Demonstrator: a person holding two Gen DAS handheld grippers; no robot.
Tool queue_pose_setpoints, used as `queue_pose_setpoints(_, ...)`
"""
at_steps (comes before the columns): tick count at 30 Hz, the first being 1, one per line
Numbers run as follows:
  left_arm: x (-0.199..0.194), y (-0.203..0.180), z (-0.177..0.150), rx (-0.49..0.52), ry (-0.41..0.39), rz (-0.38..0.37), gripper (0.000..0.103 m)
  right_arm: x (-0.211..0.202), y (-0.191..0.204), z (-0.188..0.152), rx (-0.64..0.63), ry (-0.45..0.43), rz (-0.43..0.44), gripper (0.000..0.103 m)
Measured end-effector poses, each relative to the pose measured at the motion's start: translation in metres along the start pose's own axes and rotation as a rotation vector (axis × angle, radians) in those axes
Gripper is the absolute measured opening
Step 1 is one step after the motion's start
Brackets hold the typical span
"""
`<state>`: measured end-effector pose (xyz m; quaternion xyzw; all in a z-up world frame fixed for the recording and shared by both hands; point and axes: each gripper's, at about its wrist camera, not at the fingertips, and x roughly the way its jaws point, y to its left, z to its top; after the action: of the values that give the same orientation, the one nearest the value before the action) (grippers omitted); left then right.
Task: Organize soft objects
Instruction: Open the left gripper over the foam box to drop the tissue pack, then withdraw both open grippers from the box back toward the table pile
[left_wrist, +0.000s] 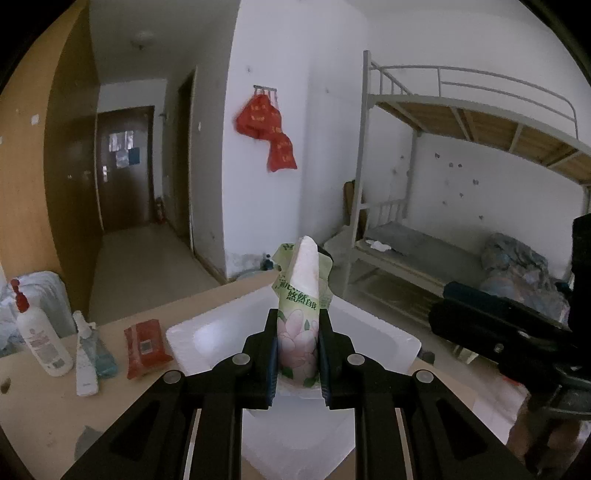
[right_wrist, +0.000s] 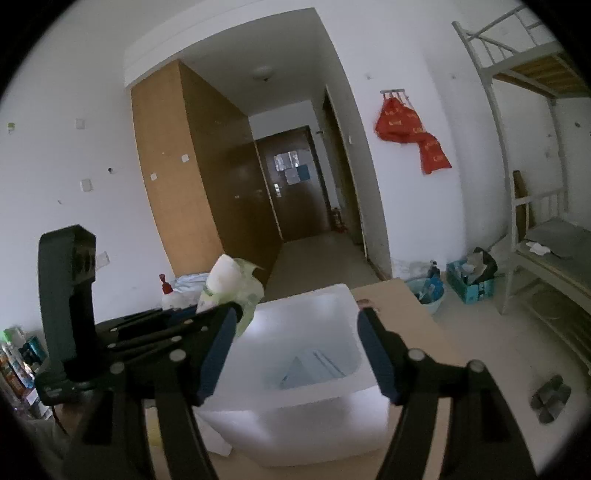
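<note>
My left gripper (left_wrist: 297, 347) is shut on a green-and-white floral tissue pack (left_wrist: 301, 295), held upright above the white foam box (left_wrist: 391, 332). In the right wrist view the same tissue pack (right_wrist: 232, 284) shows at the left, clamped in the left gripper (right_wrist: 207, 317). My right gripper (right_wrist: 297, 350) stands open over the foam box (right_wrist: 306, 410), nothing between its fingers. A flat whitish item (right_wrist: 314, 367) lies at the box's bottom. A red wipes pack (left_wrist: 146, 347) lies on the table left of the box.
A white lotion bottle (left_wrist: 40, 336), a small spray bottle (left_wrist: 85, 358) and a teal packet (left_wrist: 105, 360) rest on the wooden table (left_wrist: 37, 406) at left. A bunk bed (left_wrist: 443, 229) stands to the right, and a basin and box of items (right_wrist: 469, 277) sit on the floor.
</note>
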<state>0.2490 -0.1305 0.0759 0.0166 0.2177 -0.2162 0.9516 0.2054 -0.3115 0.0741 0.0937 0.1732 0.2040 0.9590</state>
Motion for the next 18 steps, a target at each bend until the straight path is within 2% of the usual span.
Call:
queue_pose_setpoints(2, 0.004, 0.002, -0.001, 0.003, 0.006, -0.005, 0.019, 0.0, -0.001, -0.001, 0.002, -0.001, -0.006, 0.073)
queue_pose_setpoints(5, 0.009, 0.001, -0.003, 0.009, 0.013, -0.015, 0.019, -0.003, -0.002, -0.001, 0.006, -0.01, -0.023, 0.083)
queue_pose_setpoints(8, 0.012, 0.001, -0.003, 0.014, 0.014, -0.017, 0.027, -0.004, -0.003, -0.001, 0.007, -0.02, -0.038, 0.085)
queue_pose_setpoints(9, 0.013, 0.002, -0.003, 0.014, 0.017, -0.014, 0.033, -0.003, -0.003, -0.001, 0.008, -0.021, -0.038, 0.085)
queue_pose_setpoints(10, 0.014, 0.003, -0.003, 0.01, 0.019, -0.012, 0.045, -0.003, -0.004, -0.001, 0.011, -0.02, -0.038, 0.085)
queue_pose_setpoints(11, 0.015, 0.006, -0.003, 0.0, 0.022, -0.007, 0.053, -0.002, -0.004, -0.001, 0.01, -0.02, -0.037, 0.085)
queue_pose_setpoints(12, 0.016, 0.007, -0.004, -0.007, 0.024, -0.003, 0.067, -0.002, -0.004, -0.001, 0.01, -0.018, -0.036, 0.085)
queue_pose_setpoints(13, 0.016, 0.009, -0.004, -0.015, 0.022, 0.005, 0.074, -0.003, -0.004, -0.002, 0.008, -0.018, -0.035, 0.085)
queue_pose_setpoints(18, 0.012, 0.014, -0.002, -0.021, -0.004, 0.041, 0.076, -0.004, -0.007, -0.003, 0.014, -0.026, -0.031, 0.085)
